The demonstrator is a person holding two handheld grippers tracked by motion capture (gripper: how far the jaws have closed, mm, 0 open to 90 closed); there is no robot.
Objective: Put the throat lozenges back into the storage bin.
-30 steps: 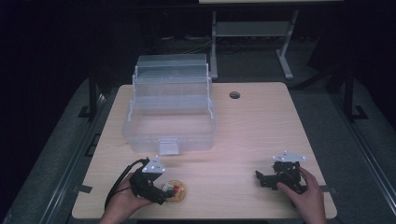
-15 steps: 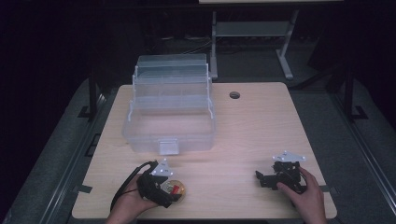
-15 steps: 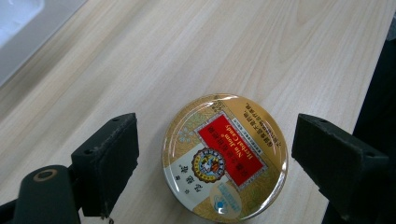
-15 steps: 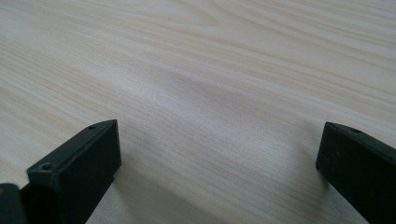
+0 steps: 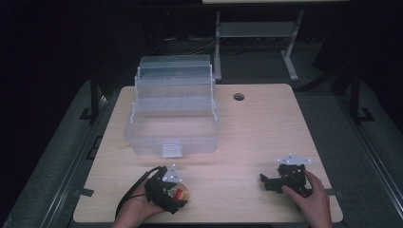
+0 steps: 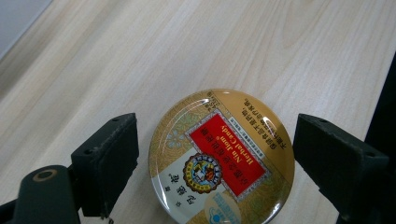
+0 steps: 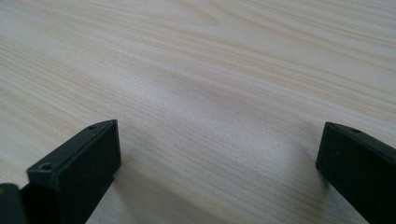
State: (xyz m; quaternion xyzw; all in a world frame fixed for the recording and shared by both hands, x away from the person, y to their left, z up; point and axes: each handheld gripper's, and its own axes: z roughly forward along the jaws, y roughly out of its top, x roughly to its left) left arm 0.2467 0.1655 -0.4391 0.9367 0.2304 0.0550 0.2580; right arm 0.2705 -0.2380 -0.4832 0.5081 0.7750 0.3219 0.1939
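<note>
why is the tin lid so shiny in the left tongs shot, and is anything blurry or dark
Left gripper view: the round tin shows white glare streaks along its domed upper rim; its label stays sharp, while the near jaws look soft. Right gripper view: the wooden table blurs toward the top. High view: the table is lit, the surroundings nearly black, and the clear box looks hazy.

I can read one thing here: the round tin (image 6: 222, 158) near the front left corner of the tabletop, seen through my left gripper view. Its red panel carries gold lettering, upside down from this angle, that looks like "Nin Jiom" over "Herbal Candy". White Chinese characters run along the rim and below the crest, too small for me to make out. I find nothing else readable.
</note>
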